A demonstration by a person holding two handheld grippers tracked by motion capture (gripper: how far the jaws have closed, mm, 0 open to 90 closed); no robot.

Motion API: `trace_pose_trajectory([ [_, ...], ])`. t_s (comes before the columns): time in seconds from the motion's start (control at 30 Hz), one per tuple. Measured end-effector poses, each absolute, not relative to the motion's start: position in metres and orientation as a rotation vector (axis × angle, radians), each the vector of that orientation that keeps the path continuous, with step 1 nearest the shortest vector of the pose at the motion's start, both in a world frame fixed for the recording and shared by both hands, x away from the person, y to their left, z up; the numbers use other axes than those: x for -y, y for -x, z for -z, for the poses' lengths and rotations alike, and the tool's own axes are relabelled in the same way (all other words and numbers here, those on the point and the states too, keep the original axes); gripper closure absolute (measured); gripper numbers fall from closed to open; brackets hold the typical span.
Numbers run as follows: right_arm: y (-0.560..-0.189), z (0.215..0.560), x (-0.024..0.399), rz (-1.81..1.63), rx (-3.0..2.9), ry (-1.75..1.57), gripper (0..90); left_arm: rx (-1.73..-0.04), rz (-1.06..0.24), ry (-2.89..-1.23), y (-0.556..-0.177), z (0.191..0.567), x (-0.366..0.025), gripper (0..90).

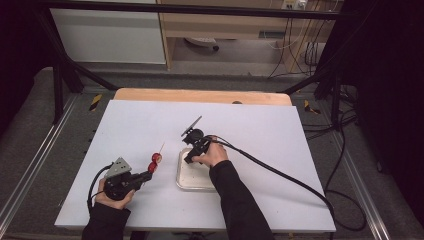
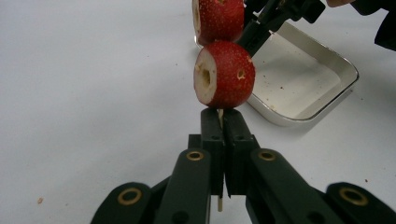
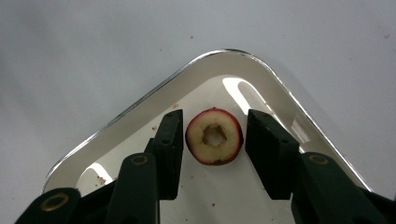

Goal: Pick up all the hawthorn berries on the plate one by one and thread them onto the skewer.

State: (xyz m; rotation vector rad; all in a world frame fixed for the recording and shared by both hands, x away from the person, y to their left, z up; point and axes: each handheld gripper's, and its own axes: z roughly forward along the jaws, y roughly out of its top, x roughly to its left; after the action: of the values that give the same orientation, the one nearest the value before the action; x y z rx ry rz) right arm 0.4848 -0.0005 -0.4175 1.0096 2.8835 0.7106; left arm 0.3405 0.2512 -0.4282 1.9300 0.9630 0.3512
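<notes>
So the setup sits on a white tabletop (image 1: 250, 130) with a strip of bare wood edge (image 1: 200, 95) showing along the far side. It's boxed in by a black metal frame (image 1: 190, 8), with angled struts coming down on both sides. Floor is grey carpet (image 1: 30, 125), and there are metal rails (image 1: 30, 165) running along it left and right. Behind the table there's a white cabinet panel (image 1: 107, 35) next to a light wood unit (image 1: 225, 25). Bunch of black cables (image 1: 345, 145) snaking over the floor on the right. The outer corners are pretty dark.
</notes>
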Motion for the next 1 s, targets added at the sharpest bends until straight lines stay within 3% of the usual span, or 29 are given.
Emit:
trace_pose_trajectory([
  [0.4,-0.481,0.406,0.004,-0.774,-2.838,-1.075,61.2,-0.955,-0.356,-1.929,-0.339,0.427,-0.25,88.1],
  [0.67,-0.467,0.381,0.022,-0.958,-2.748,-1.169,61.2,-0.937,-0.375,-1.929,-0.335,0.424,-0.246,88.1],
  [1.0,-0.439,0.381,0.057,-1.34,-2.603,-1.283,61.3,-0.906,-0.38,-1.944,-0.331,0.421,-0.237,88.1],
])
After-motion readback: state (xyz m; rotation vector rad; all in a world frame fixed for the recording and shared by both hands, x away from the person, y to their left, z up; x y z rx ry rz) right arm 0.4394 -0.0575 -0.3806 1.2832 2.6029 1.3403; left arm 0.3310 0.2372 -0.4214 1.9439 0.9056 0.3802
